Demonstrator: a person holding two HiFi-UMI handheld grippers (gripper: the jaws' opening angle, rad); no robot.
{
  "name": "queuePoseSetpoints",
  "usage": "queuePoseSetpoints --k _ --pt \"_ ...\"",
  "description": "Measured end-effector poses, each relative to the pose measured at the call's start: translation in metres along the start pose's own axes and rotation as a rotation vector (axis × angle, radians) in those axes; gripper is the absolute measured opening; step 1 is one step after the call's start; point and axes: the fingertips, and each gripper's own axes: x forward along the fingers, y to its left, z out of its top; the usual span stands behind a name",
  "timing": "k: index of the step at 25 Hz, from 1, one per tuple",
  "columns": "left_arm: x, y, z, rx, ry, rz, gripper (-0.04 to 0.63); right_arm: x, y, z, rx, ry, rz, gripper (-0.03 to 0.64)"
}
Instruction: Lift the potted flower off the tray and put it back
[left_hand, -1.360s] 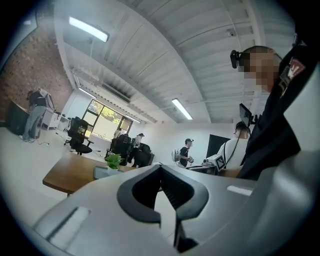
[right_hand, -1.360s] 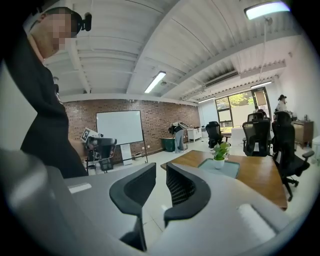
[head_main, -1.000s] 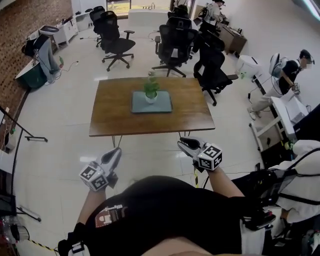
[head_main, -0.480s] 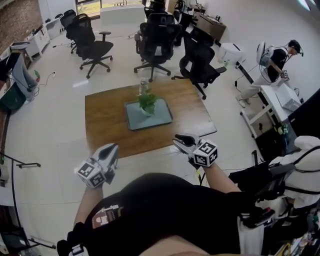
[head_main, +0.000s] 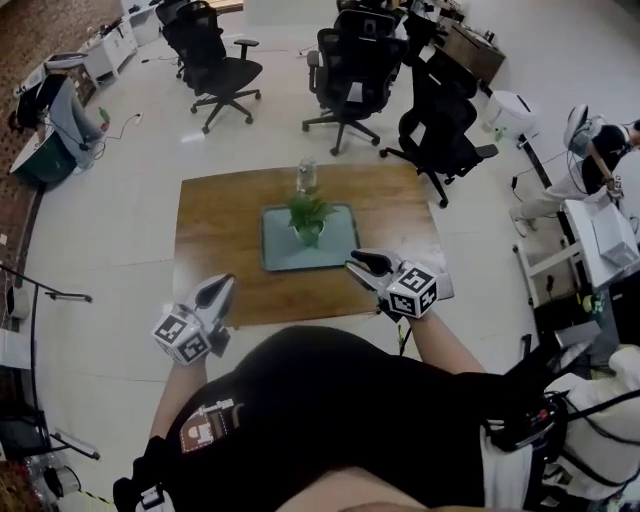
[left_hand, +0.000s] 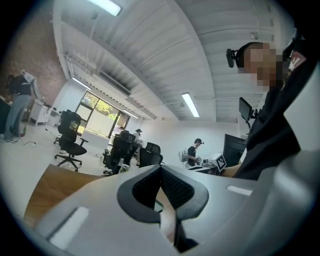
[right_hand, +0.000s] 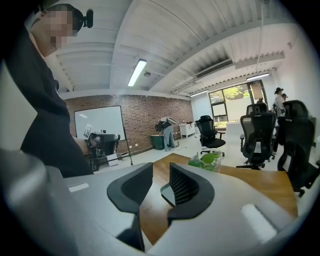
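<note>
Over the last second the person has closed in on the wooden surface (head_main: 215, 230). The right gripper (head_main: 360, 265) now hangs over its near edge and the left gripper (head_main: 220, 288) is just short of it. The potted flower (head_main: 309, 215) stands untouched on the tray (head_main: 280, 252) at mid-surface, ahead of both. The left fingers are together and the right ones slightly apart and empty, so the lift seems not yet begun.

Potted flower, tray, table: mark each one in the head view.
potted flower (head_main: 310, 213), head view, on its green leaves.
tray (head_main: 281, 250), head view, on bare surface left of the pot.
table (head_main: 215, 240), head view, on bare wood left of the tray.
</note>
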Motion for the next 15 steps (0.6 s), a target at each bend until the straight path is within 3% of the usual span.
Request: queuePoseSetpoints --k 8,15 --pt "0.079 -0.007 -0.001 -0.029 -0.02 0.12 0.0 0.024 -0.078 0.009 -0.066 0.033 0.17 0.14" --pt "0.122 0.014 -0.022 -0.071 0.076 0.105 0.0 0.05 -0.112 -0.008 -0.019 0.065 0.195 0.181"
